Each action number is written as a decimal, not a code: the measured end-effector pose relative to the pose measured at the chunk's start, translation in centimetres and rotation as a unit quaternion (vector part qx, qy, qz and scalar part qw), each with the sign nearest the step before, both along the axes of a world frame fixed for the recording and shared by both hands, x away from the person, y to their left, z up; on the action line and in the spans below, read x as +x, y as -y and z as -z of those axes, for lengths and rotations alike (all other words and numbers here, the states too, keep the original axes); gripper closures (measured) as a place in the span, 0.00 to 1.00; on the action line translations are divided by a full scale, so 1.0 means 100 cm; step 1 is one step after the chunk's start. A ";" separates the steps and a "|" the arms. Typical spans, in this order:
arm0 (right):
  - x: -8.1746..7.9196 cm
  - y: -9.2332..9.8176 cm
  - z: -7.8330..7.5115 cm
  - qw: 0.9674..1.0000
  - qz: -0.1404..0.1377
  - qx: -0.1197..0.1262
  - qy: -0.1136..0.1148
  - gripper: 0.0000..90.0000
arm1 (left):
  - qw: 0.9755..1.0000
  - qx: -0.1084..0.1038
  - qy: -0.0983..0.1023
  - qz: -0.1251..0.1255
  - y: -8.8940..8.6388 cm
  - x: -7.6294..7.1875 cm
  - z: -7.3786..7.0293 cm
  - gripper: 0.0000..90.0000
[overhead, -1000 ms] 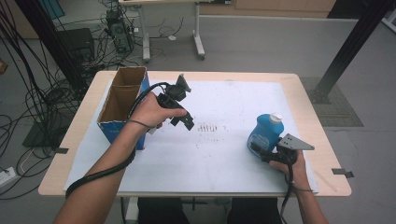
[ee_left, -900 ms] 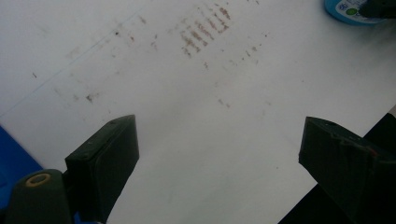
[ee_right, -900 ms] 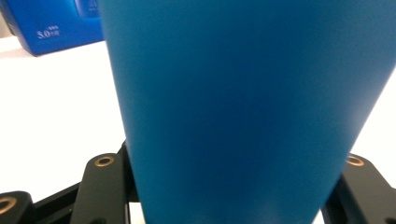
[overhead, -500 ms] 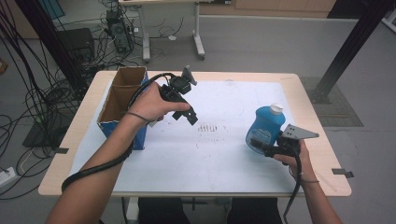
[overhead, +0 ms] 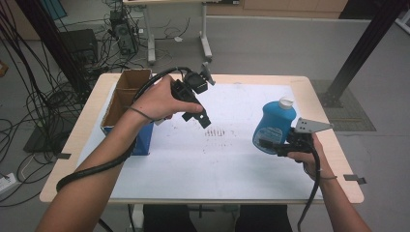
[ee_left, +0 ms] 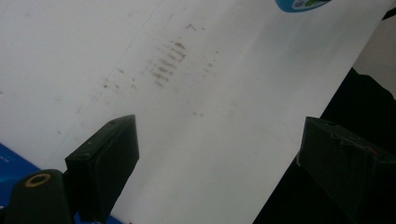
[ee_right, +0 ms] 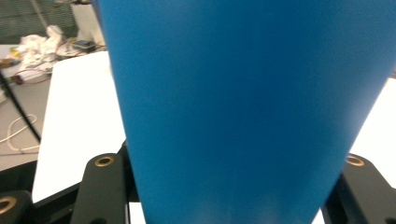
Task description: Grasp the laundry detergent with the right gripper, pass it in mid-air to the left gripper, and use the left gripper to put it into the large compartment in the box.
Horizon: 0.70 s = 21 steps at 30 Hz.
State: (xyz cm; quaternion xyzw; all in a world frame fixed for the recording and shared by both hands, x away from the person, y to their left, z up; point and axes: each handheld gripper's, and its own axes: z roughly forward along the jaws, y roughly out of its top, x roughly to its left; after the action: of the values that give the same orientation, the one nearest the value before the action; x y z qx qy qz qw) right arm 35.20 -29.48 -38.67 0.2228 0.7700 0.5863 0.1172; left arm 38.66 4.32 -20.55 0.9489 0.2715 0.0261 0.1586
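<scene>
The right gripper (overhead: 269, 143) carries the bottle (overhead: 273, 123) upright above the worktop's (overhead: 232, 181) right side — cap up, likely so nothing spills. Its fingers pinch the bottle's lower body from both sides, as the right gripper view confirms with blue (ee_right: 243, 107) between them. Farther off, the left gripper (overhead: 200, 120) hangs over the white sheet (overhead: 227, 154), its fingers (ee_left: 105, 163) spread and empty — probably free to help. Beyond it stands the box (overhead: 126, 99).

Open cardboard box (overhead: 126, 92) on white-covered table (overhead: 232, 164).
</scene>
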 end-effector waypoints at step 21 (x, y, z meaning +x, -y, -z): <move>0.010 -0.013 -0.028 0.996 -0.082 -0.021 0.002 0.44 | 0.993 0.026 0.009 0.115 0.020 -0.016 -0.039 0.14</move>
State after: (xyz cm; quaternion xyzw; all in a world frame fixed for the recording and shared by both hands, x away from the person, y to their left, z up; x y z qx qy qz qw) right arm 36.16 -28.15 -35.89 0.1549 0.7978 0.5778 0.0754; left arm 37.04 2.31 -16.62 0.9774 0.1586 0.0235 0.1381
